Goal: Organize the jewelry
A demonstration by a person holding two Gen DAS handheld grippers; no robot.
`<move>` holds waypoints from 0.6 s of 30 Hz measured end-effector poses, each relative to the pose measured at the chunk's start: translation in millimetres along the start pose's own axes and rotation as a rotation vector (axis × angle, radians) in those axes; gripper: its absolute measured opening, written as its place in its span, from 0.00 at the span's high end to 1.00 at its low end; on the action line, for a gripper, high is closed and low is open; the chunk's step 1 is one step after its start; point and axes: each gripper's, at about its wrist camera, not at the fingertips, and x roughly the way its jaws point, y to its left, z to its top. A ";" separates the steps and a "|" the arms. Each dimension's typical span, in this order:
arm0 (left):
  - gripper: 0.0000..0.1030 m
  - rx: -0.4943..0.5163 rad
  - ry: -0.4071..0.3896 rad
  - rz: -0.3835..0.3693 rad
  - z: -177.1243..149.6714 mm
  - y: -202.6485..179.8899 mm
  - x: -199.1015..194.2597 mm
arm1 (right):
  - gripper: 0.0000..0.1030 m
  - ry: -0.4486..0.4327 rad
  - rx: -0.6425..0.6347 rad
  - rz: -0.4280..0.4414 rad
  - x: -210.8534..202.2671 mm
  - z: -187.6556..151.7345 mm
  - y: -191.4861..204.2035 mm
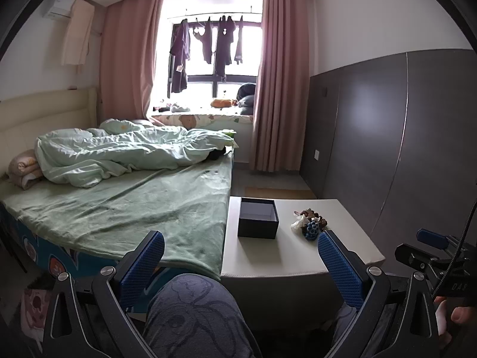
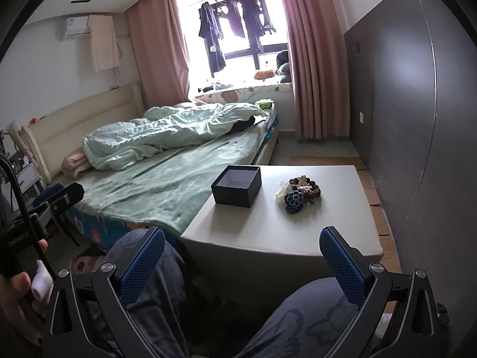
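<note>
Blue-padded left tool [image 1: 241, 264] and right tool [image 2: 242, 261] level above knees, both spread wide, empty.

2 low wrist views, table [image 1: 351, 208] and bed [image 2: 167, 185] shared

— What do we have ahead of our grippers?
— A low white table [image 2: 337, 223], set against the green-sheeted bed [image 2: 167, 191].
— And on it?
— An open dark box [image 2: 237, 192] ahead and to the left, and a small heap of beaded jewelry [image 2: 299, 195] well apart, further right.
</note>
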 end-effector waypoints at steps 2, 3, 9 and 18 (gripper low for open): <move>0.00 0.001 0.002 0.000 -0.4 -1.3 0.6 | 0.00 0.000 0.000 0.000 0.8 -0.2 0.5; 0.00 0.002 0.000 0.000 -0.5 -1.9 0.7 | 0.00 0.001 0.000 -0.001 0.7 -0.2 1.3; 0.00 0.002 -0.007 0.006 3.2 2.4 -3.7 | 0.00 -0.001 0.002 0.007 1.9 -1.2 1.9; 0.00 -0.003 -0.006 0.004 1.8 4.0 -4.3 | 0.00 -0.002 0.000 0.005 2.7 -1.0 2.7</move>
